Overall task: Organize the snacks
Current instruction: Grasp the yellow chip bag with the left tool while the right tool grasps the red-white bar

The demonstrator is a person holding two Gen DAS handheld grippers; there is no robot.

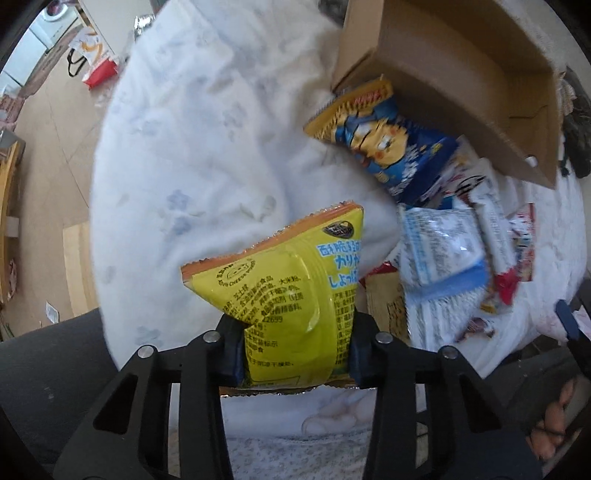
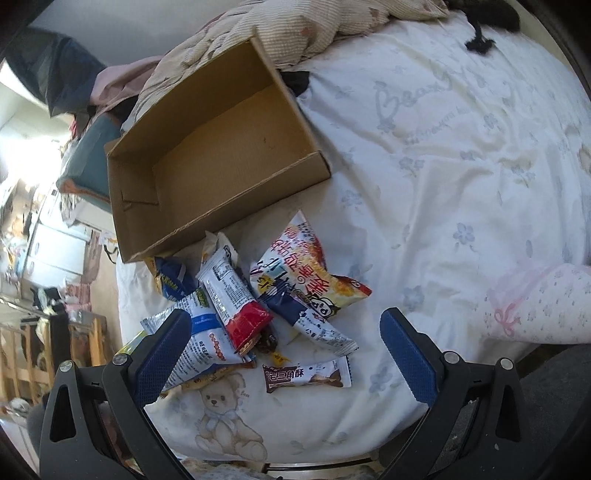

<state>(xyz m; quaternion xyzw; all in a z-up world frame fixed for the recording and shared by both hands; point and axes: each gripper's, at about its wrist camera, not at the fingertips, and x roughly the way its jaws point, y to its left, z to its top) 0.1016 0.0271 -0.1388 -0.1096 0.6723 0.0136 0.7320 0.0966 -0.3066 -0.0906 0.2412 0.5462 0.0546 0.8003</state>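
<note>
My left gripper point(image 1: 297, 326) points down and is shut on a yellow snack bag point(image 1: 280, 291), with its blue pads pressed against both sides. Up to the right, a blue-and-yellow snack bag point(image 1: 384, 136) lies at the mouth of the cardboard box point(image 1: 443, 55). My right gripper point(image 2: 284, 321) stands open over a heap of snacks with nothing between its fingers. The heap holds a red-and-white wrapper point(image 2: 236, 299), an orange-and-white bag point(image 2: 295, 269), a blue-and-white bag point(image 2: 207, 336) and a small brown bar point(image 2: 306, 374). Behind the heap sits the empty cardboard box point(image 2: 147, 206).
Everything lies on a bed with a white flowered sheet point(image 2: 443, 166). A crumpled quilt point(image 2: 314, 26) is behind the box. A person's leg in pale patterned cloth point(image 2: 546, 306) rests at the right. The wooden floor point(image 1: 55, 166) with a red-and-white bag point(image 1: 96, 62) is to the left.
</note>
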